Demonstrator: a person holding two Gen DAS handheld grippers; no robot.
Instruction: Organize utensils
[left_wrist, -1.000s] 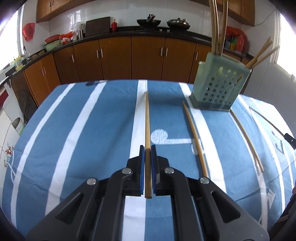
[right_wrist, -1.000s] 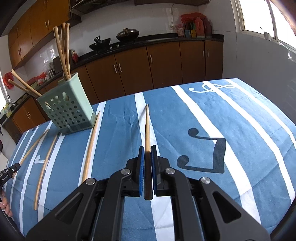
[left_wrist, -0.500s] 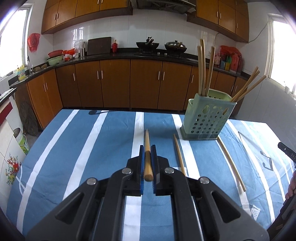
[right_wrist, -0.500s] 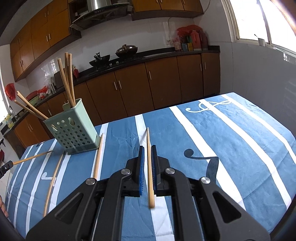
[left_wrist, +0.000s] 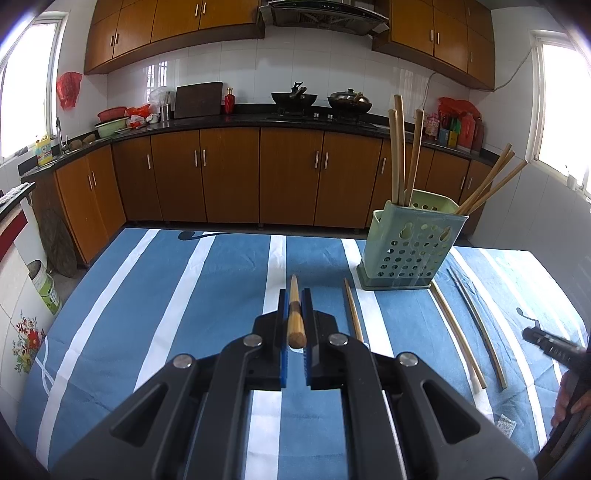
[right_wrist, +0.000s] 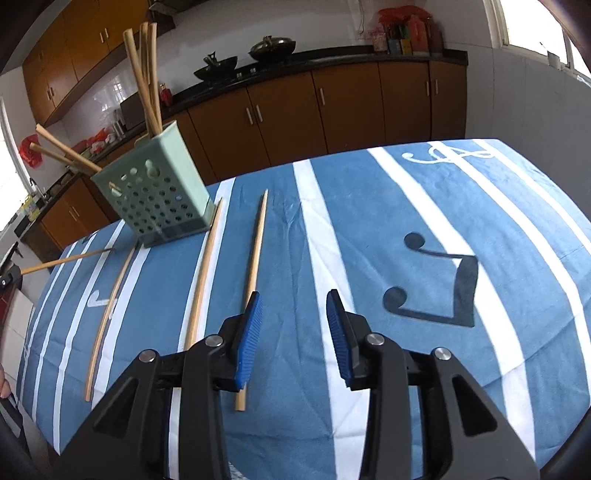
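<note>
My left gripper (left_wrist: 294, 295) is shut on a wooden chopstick (left_wrist: 295, 321), held off the table and pointing ahead. The green perforated holder (left_wrist: 410, 251) stands to its right with several chopsticks in it. In the right wrist view my right gripper (right_wrist: 293, 299) has its jaws opening, with nothing between the blue pads. A chopstick (right_wrist: 256, 258) lies on the cloth, passing just outside the left finger. The holder (right_wrist: 159, 199) is ahead on the left. The left gripper's chopstick (right_wrist: 66, 260) pokes in from the left edge.
Loose chopsticks lie on the blue striped tablecloth (left_wrist: 184, 295): one (left_wrist: 352, 314) left of the holder, two (left_wrist: 456, 336) right of it. In the right wrist view two more (right_wrist: 205, 273) lie near the holder. A hand (left_wrist: 569, 402) shows at the right edge. Kitchen cabinets stand behind.
The left gripper rose, lifting its chopstick off the table. The right gripper opened and let go of its chopstick, which now lies on the cloth beside the left finger.
</note>
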